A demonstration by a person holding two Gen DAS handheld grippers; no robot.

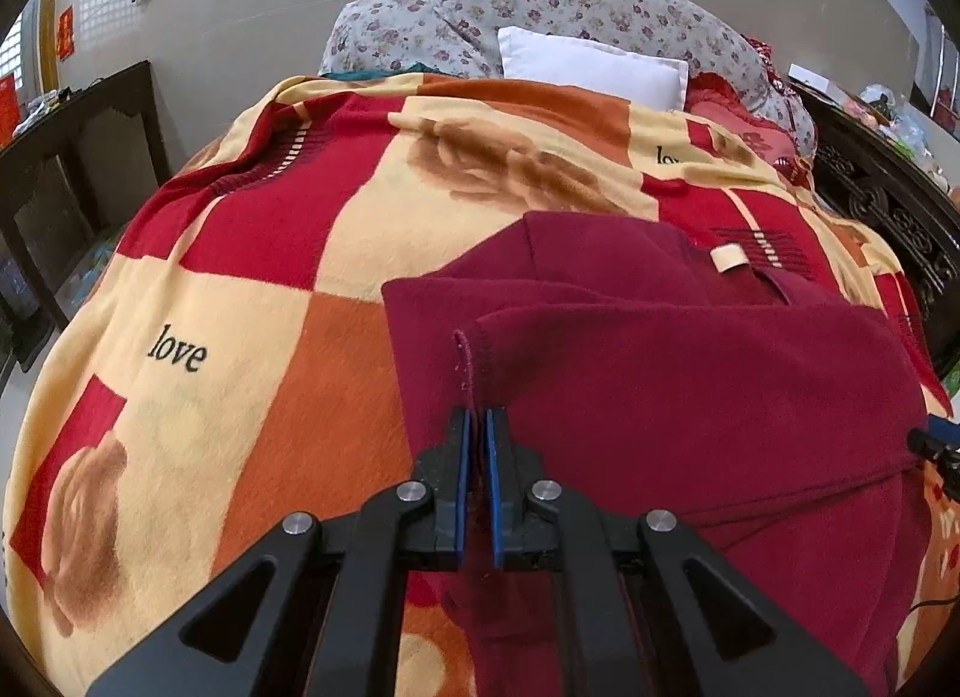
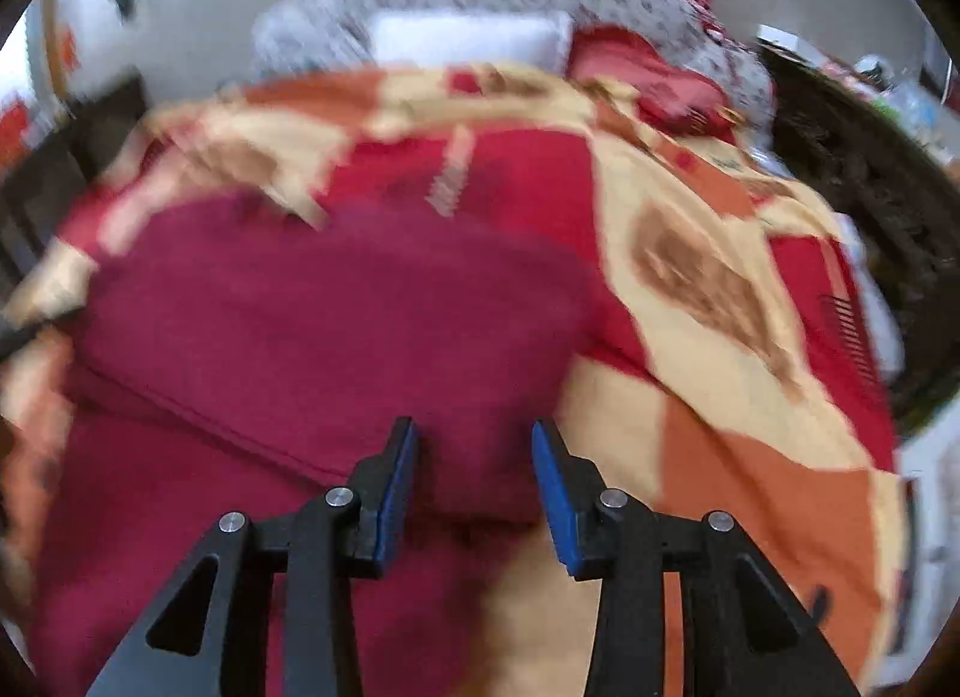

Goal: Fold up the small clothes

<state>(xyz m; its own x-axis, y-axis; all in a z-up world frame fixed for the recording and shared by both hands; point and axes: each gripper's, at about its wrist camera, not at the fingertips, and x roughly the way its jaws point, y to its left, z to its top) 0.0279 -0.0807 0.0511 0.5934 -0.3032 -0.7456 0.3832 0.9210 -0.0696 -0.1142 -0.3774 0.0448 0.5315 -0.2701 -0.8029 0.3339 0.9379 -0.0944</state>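
Observation:
A dark red garment [image 1: 690, 385] lies partly folded on a bed covered by a red, orange and cream checked blanket [image 1: 252, 289]. A cream label [image 1: 729, 259] shows near its far edge. My left gripper [image 1: 478, 418] is shut on a hemmed edge of the garment, which rises between the blue pads. In the blurred right wrist view the same garment [image 2: 312, 337] spreads to the left and centre. My right gripper [image 2: 474, 433] is open just above the garment's near right part, with nothing between its pads. Its tip shows at the right edge of the left wrist view [image 1: 936, 448].
A white pillow [image 1: 591, 66] and a floral quilt [image 1: 540, 6] lie at the head of the bed. Dark wooden furniture stands on the left [image 1: 78, 156], and a carved dark bed frame [image 1: 888, 205] runs along the right. A red cushion [image 2: 654, 78] lies by the pillow.

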